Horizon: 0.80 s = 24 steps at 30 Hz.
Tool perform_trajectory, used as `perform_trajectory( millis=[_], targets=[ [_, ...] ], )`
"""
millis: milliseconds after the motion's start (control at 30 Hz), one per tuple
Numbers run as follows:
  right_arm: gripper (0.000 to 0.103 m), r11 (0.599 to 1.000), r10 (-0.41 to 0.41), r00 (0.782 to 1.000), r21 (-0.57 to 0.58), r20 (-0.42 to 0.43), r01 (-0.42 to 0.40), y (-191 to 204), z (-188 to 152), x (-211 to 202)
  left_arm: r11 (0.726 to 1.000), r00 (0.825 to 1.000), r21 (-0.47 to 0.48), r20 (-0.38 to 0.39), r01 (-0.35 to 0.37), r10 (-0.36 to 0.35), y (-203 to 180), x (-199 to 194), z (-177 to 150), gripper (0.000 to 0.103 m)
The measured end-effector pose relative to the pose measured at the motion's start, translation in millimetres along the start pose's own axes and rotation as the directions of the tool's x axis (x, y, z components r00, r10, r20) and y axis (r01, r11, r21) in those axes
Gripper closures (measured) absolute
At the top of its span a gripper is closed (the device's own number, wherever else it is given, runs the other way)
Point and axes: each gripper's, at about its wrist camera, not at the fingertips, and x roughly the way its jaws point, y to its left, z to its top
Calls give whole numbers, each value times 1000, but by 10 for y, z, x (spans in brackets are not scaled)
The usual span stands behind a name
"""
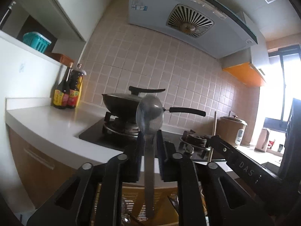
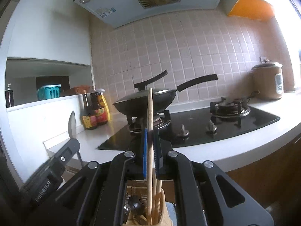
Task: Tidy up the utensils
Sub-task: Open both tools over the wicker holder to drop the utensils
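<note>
We see daylight flooding from window (image 1: pixel 272 101) at right, blown out to white in left wrist view; same glare washes right edge of right wrist view. Rest evenly lit, soft shadows under wok (image 2: pixel 144 101). White table (image 2: pixel 216 150) shows mild sheen. Heavy fisheye bend + dark vignette at corners. Foreground claw parts soft, slightly blurred; bkgd sharper.

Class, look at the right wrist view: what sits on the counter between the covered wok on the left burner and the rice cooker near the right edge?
In the right wrist view, the empty second burner sits between the wok and rice cooker.
</note>
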Motion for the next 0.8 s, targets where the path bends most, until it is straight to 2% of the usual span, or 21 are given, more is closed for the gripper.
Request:
perform_trajectory(
  millis=[100,133,167,200,300,367,400,500,533,667,700,767,800],
  targets=[
    [96,1000,7,1000,-27,-16,-8,45,6,-136,1000,1000,-16,0,21,-21,92,-123,95,81],
    [91,1000,14,1000,-26,-22,-14,52,16,-201,999,999,-20,-3,32,-32,113,-160,130,72],
    [84,1000,19,999,-23,-26,-19,54,31,-260,999,999,-24,-1,37,-37,139,-214,175,70],
    [82,1000,22,999,-20,-30,-23,55,46,-318,999,999,-29,5,42,-42,185,-305,243,70],
    [82,1000,22,999,-17,-35,-23,68,91,-568,999,999,-30,19,44,-44,269,-553,412,68],
    [80,1000,29,999,-10,-39,-30,90,105,-796,998,998,-20,24,58,-57,303,-732,501,55],
    [79,1000,29,999,-10,-41,-30,98,106,-852,998,998,-15,25,61,-61,312,-806,533,54],
    [62,999,18,999,-31,-37,-19,194,46,-1179,998,997,6,41,64,-64,326,-1110,596,54],
    [53,999,12,999,-36,-35,-14,224,22,-1255,998,997,17,38,67,-68,322,-1215,600,51],
    [49,996,-15,999,-92,-49,11,412,-172,-1557,998,998,41,37,55,-56,310,-1556,521,38],
    [46,994,-24,998,-103,-53,19,452,-227,-1620,998,998,53,32,45,-47,300,-1628,482,37],
    [35,993,-44,997,-116,-59,37,498,-319,-1719,996,1000,84,16,25,-26,276,-1731,398,35],
    [35,992,-56,996,-117,-62,49,512,-367,-1761,994,1000,106,7,9,-10,262,-1781,340,34]
  ],
)
